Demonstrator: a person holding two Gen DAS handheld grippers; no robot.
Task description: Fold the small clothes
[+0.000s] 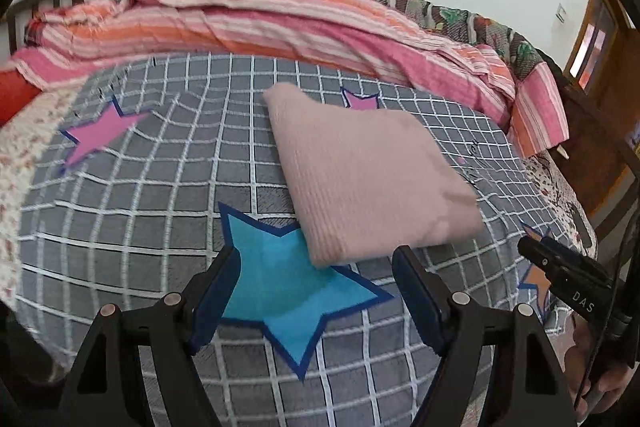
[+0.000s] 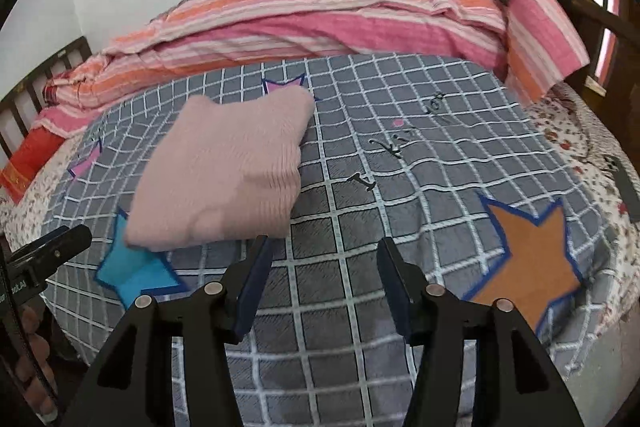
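A pink ribbed knit garment (image 1: 368, 171) lies folded into a compact rectangle on the grey checked bedspread (image 1: 140, 187). It also shows in the right wrist view (image 2: 224, 175). My left gripper (image 1: 316, 267) is open and empty, just short of the garment's near corner, above a blue star patch (image 1: 288, 299). My right gripper (image 2: 324, 259) is open and empty, to the right of the garment's near edge. The right gripper's body shows at the right edge of the left wrist view (image 1: 560, 267).
A striped pink and orange quilt (image 1: 280, 23) is bunched along the far side of the bed. An orange star patch (image 2: 528, 259) lies at the right. A wooden headboard (image 2: 36, 87) stands at the left. A dark phone (image 2: 624, 183) lies on the floral sheet at the right.
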